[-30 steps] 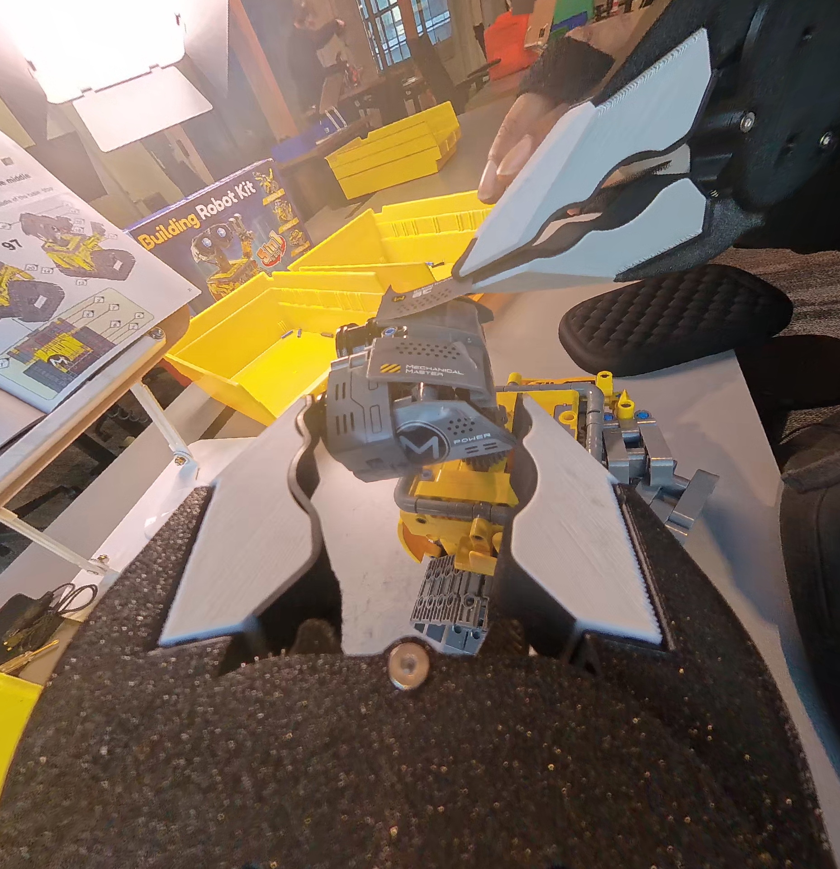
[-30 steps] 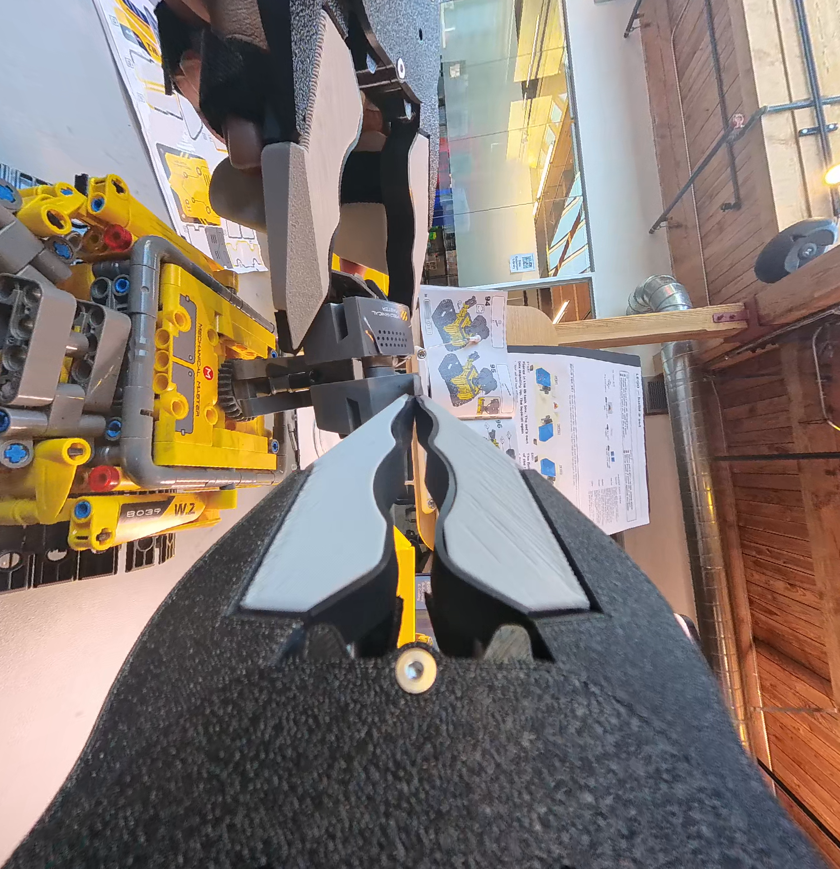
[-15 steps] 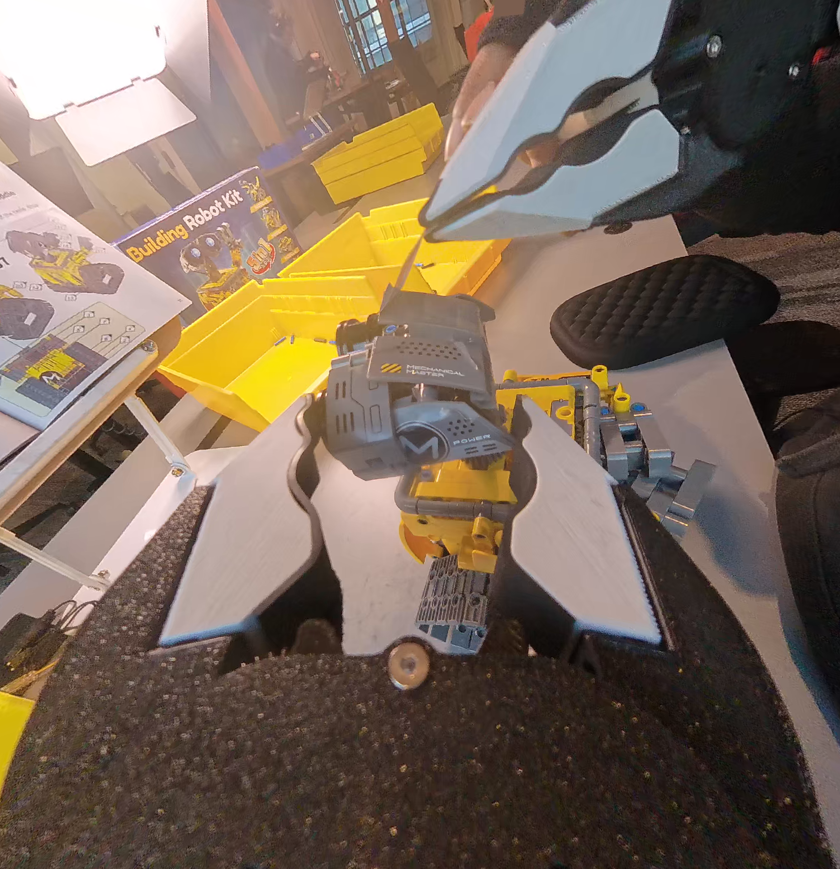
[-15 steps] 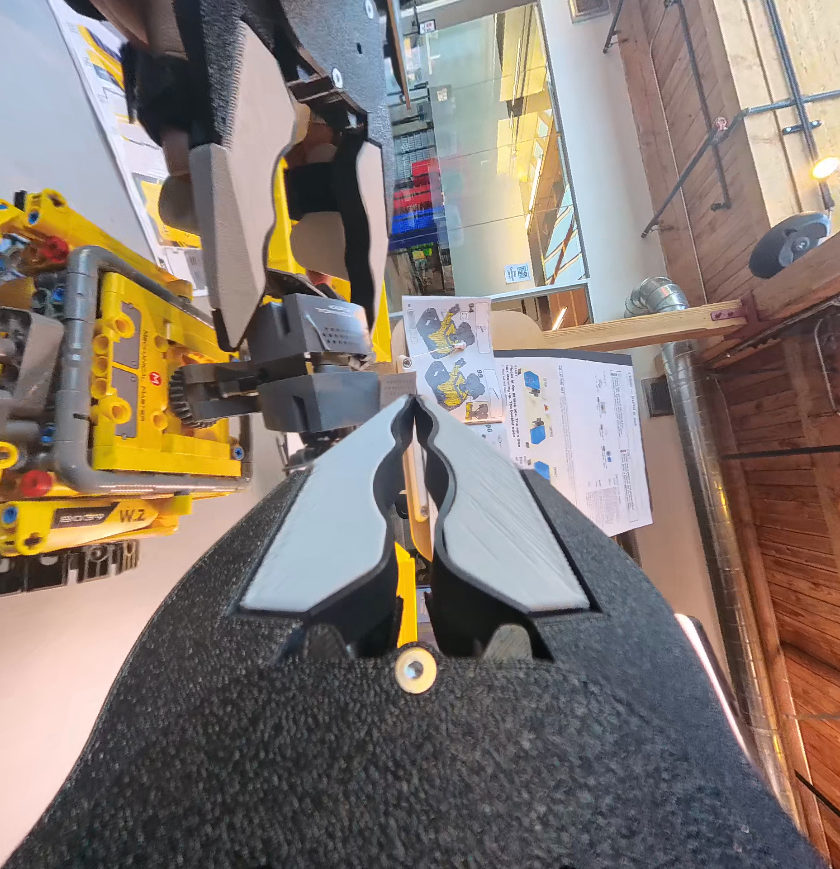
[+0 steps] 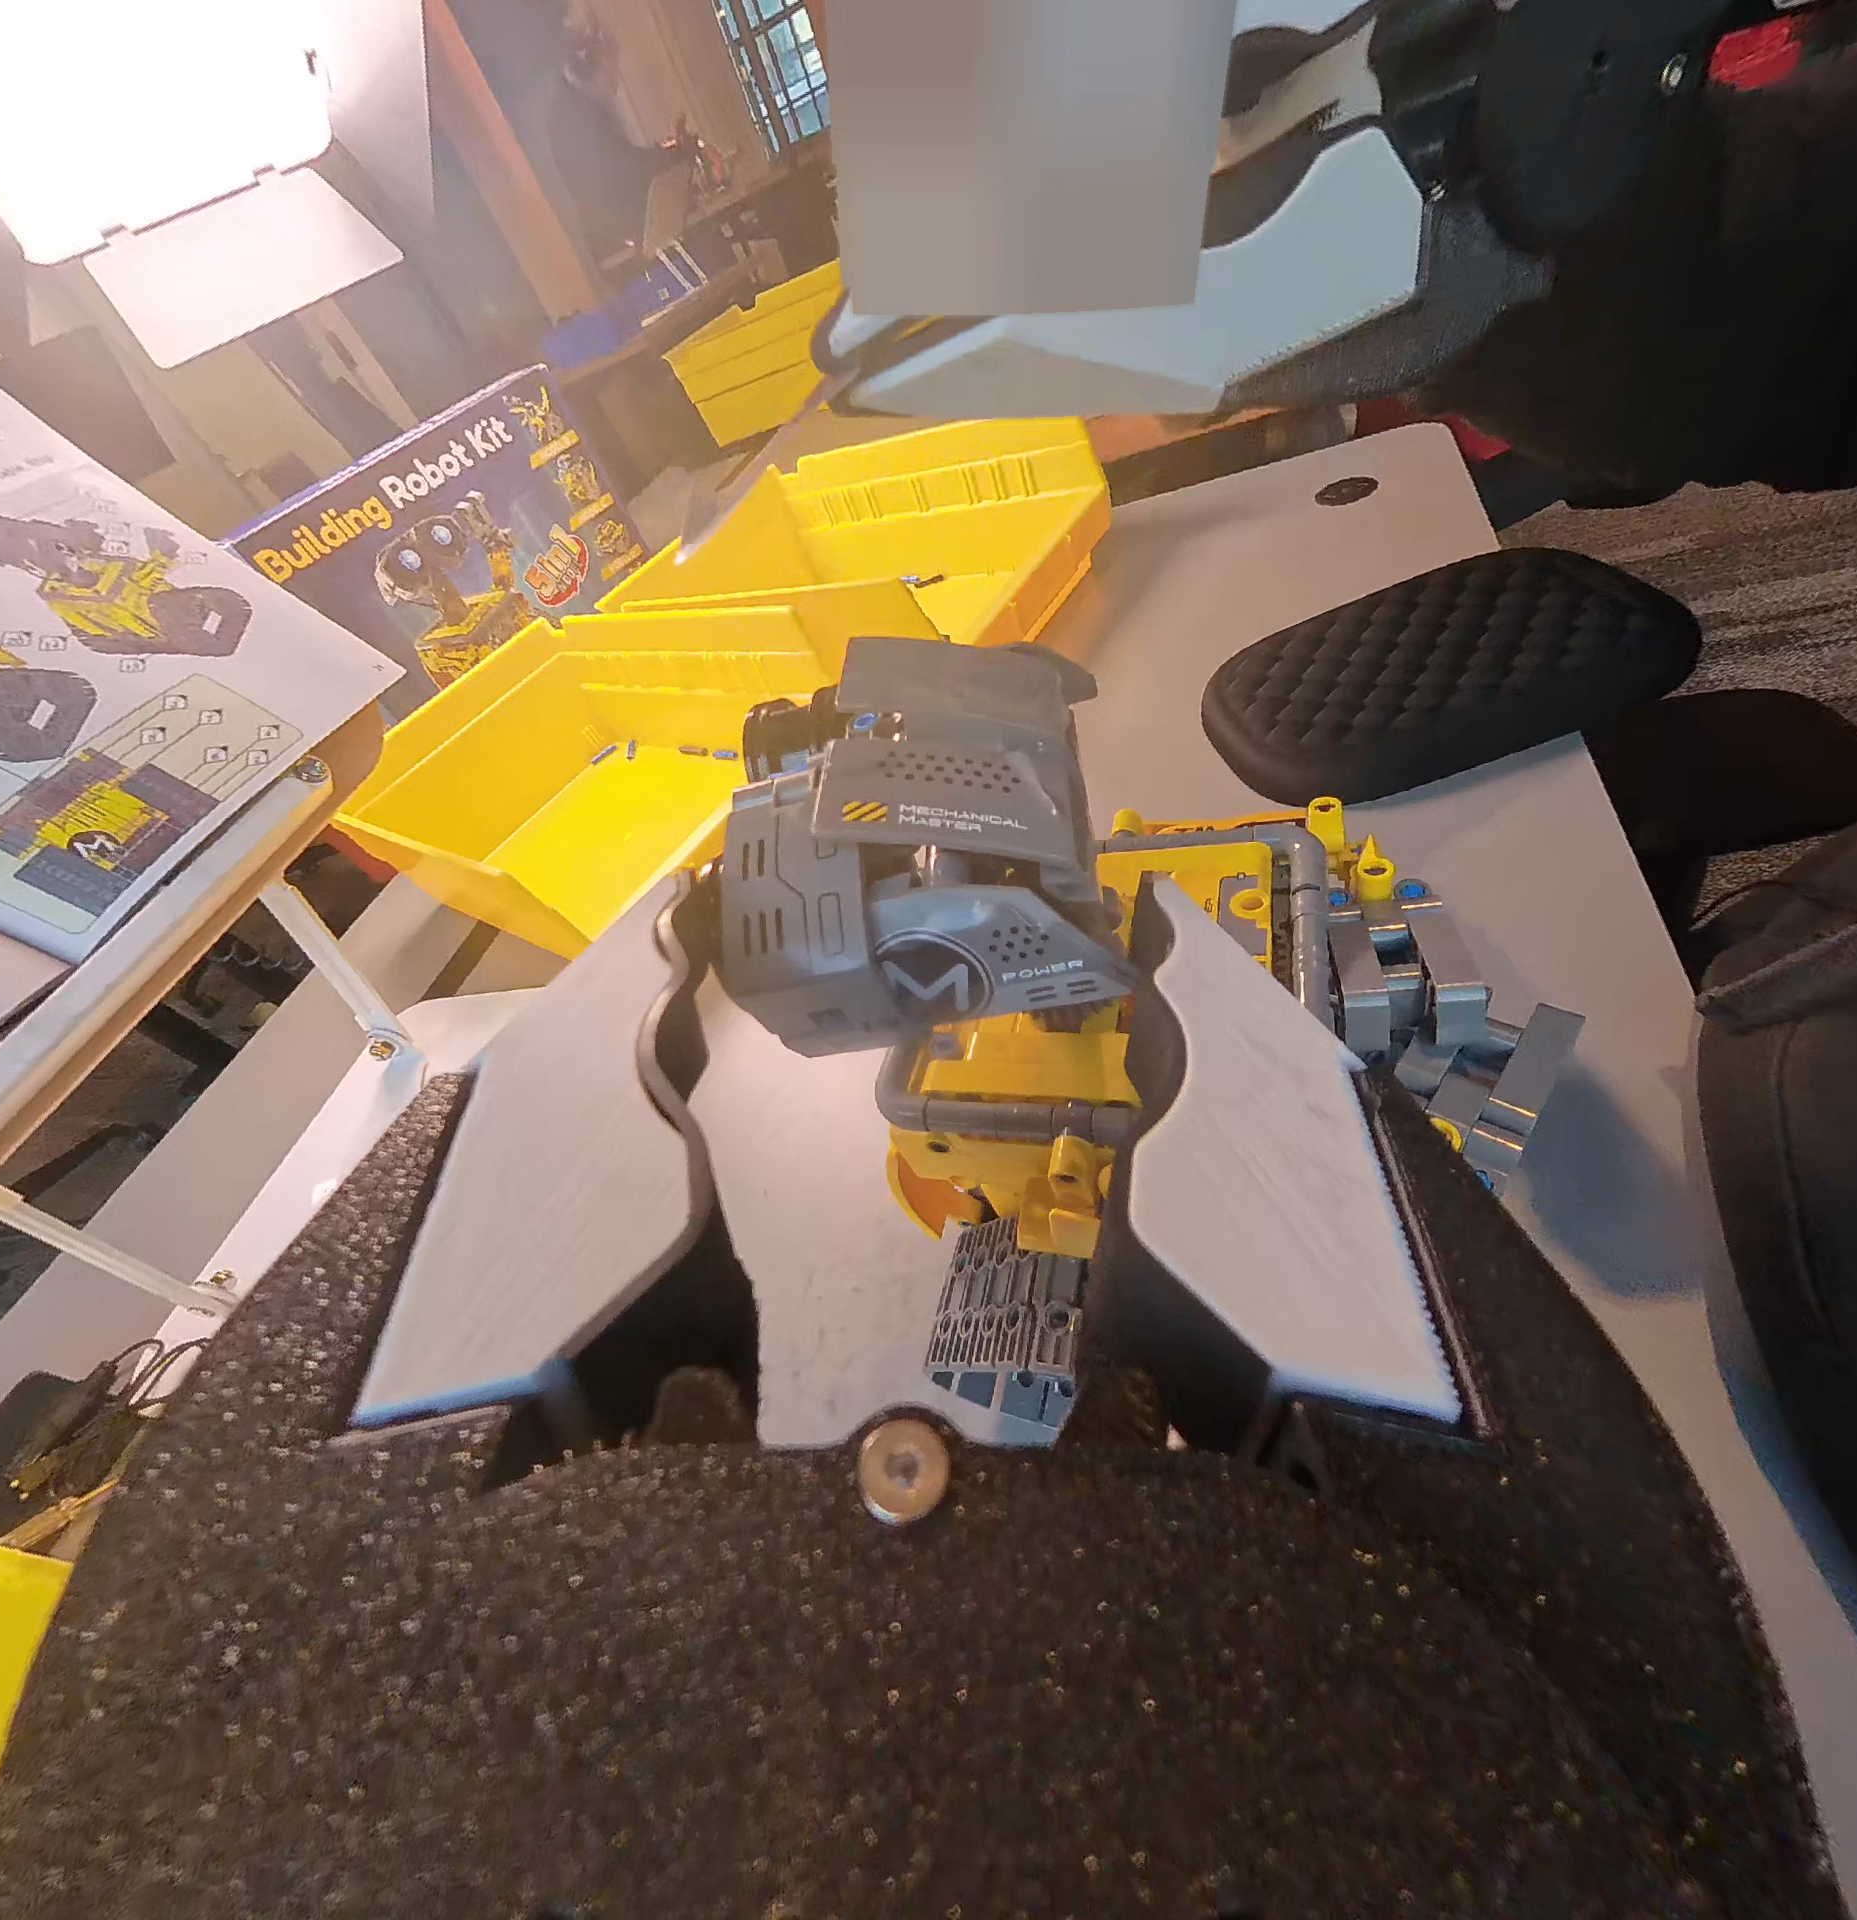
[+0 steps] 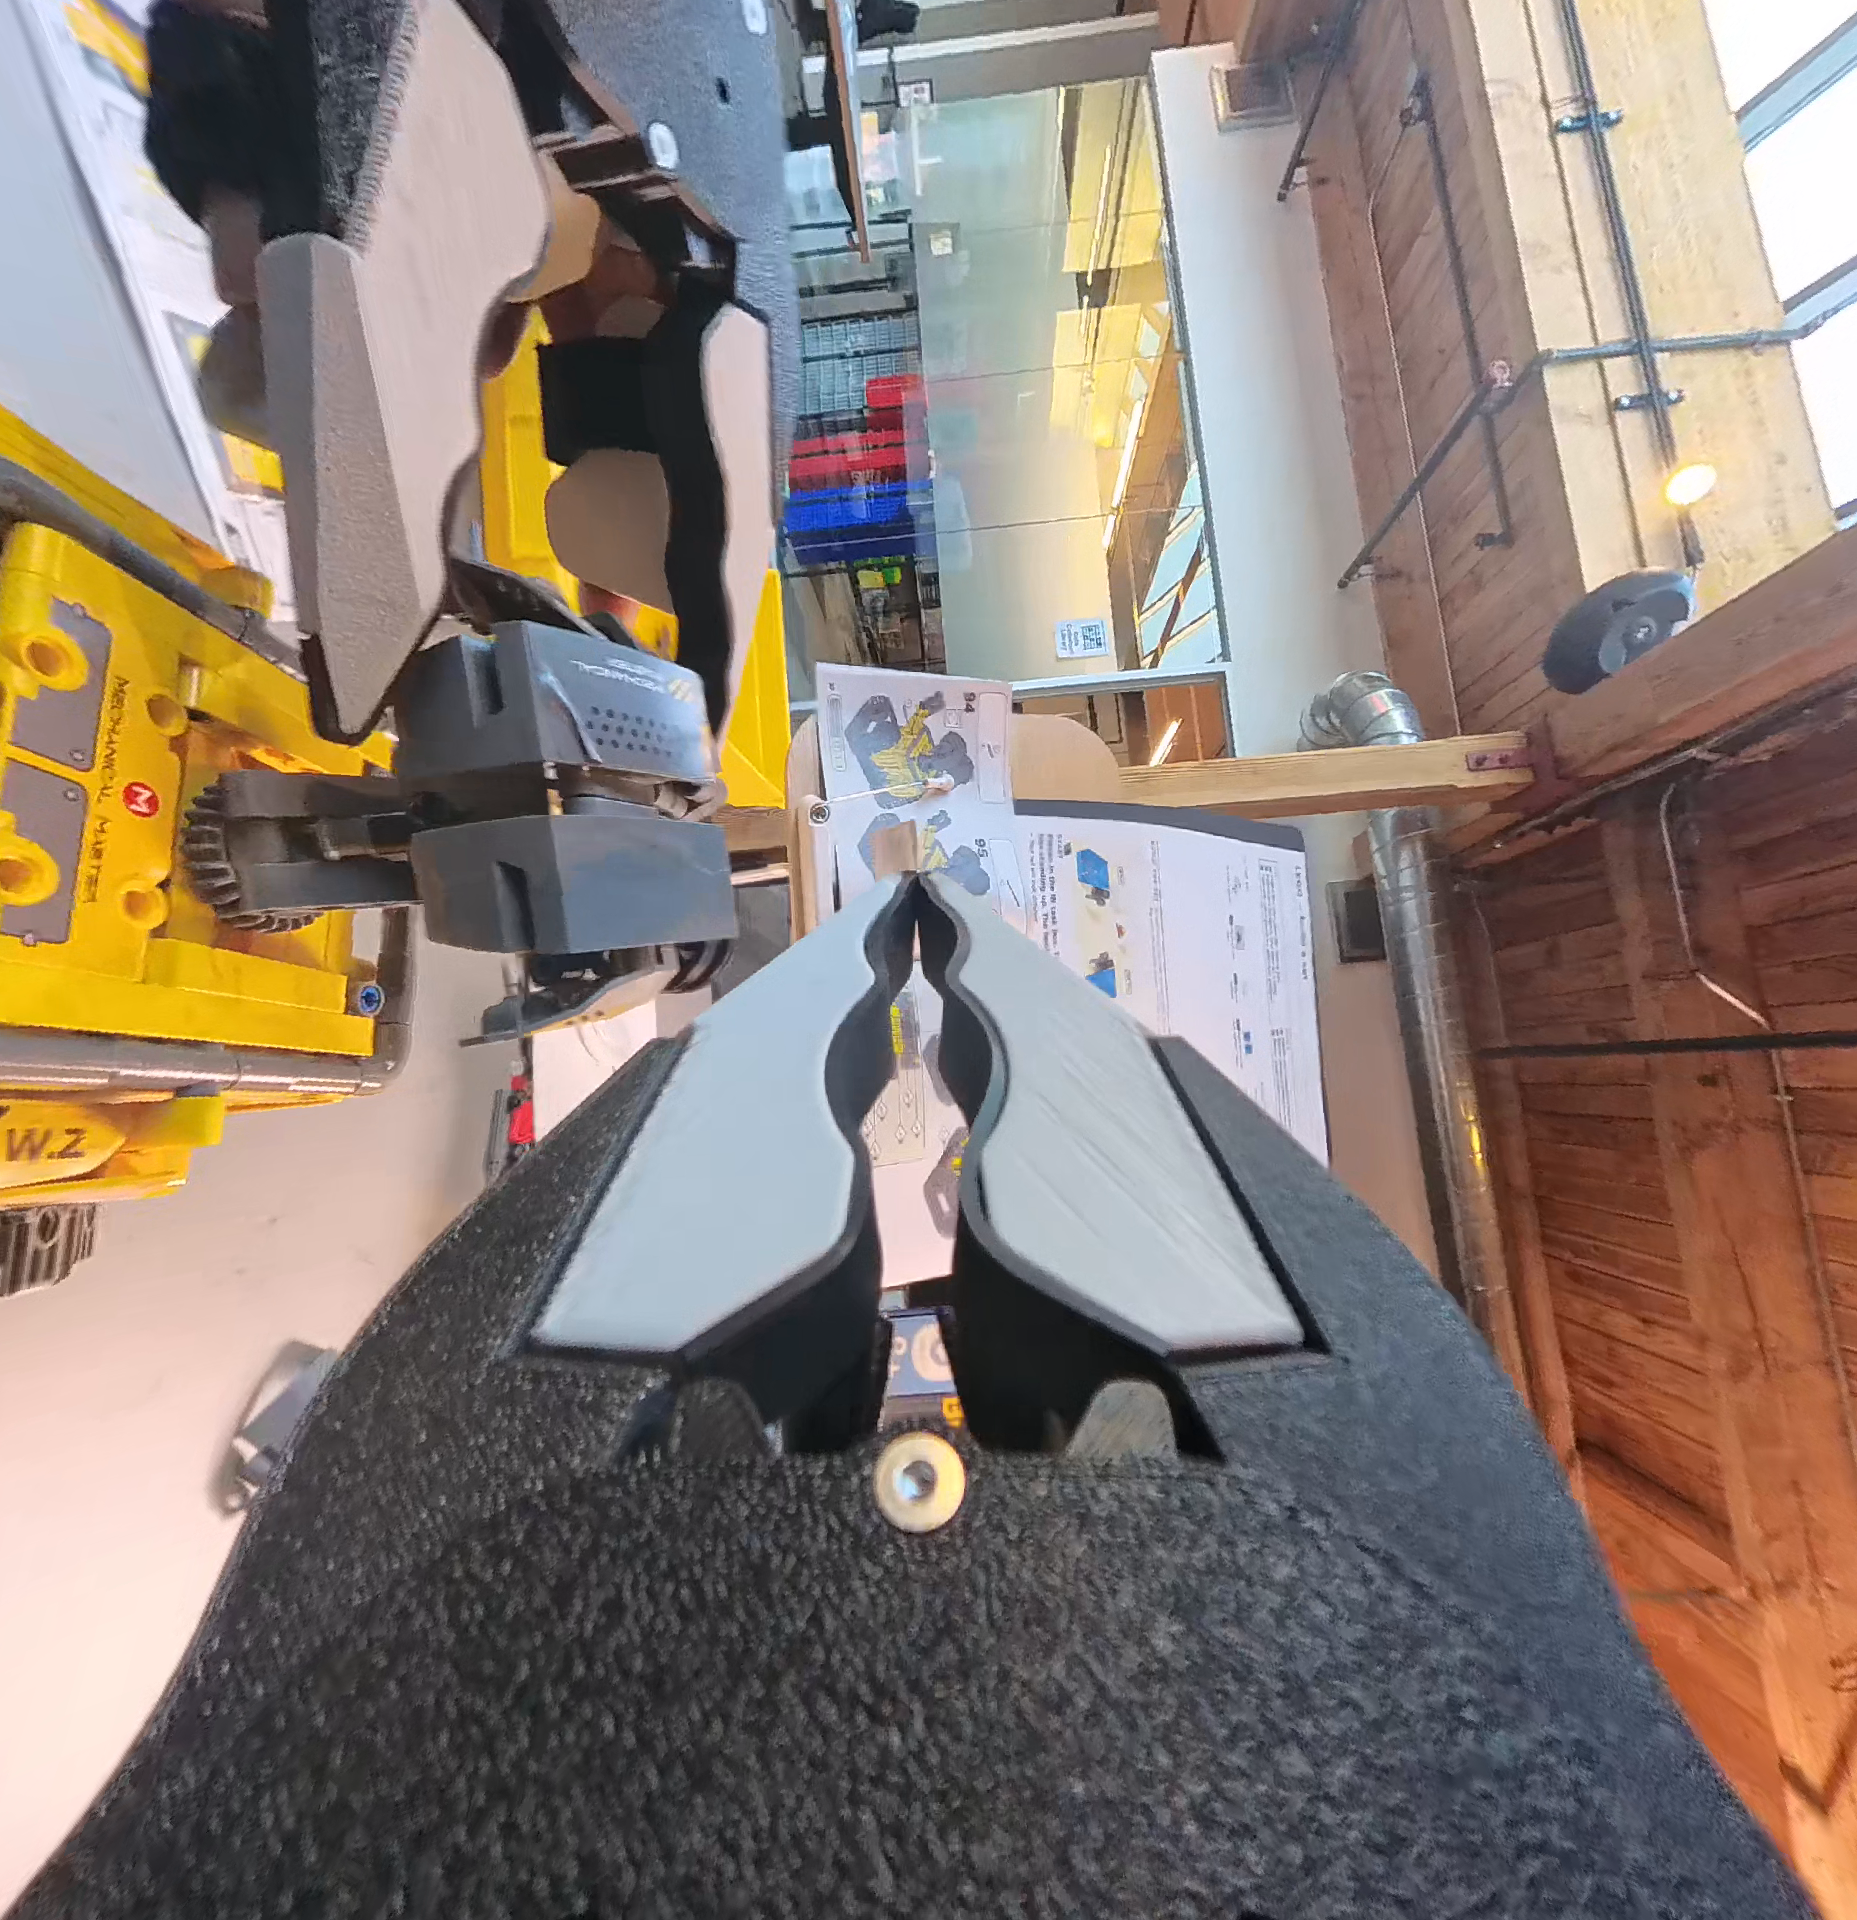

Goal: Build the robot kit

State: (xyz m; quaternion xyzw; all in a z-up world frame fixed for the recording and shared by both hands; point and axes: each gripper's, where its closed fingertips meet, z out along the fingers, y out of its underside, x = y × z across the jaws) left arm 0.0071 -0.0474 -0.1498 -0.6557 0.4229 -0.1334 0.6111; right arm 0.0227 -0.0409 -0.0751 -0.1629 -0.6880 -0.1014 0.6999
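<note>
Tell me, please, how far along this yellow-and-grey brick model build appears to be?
Done: the yellow-and-grey brick model has its body, tread and grey panelled block assembled on the white table. In hand: the left tool clamps that block; the right tool, shut, pinches a thin flat piece clear of the model. Left: that piece is unattached; small parts lie in the yellow plastic bins.

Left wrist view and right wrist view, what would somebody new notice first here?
First, the yellow and grey brick-built model on the white table, its grey head between the fingers of the left gripper, which straddles it. Next, the yellow bins just behind it. Then the right gripper, tips nearly together, pinching a thin grey strip in the air above the bins.
</note>
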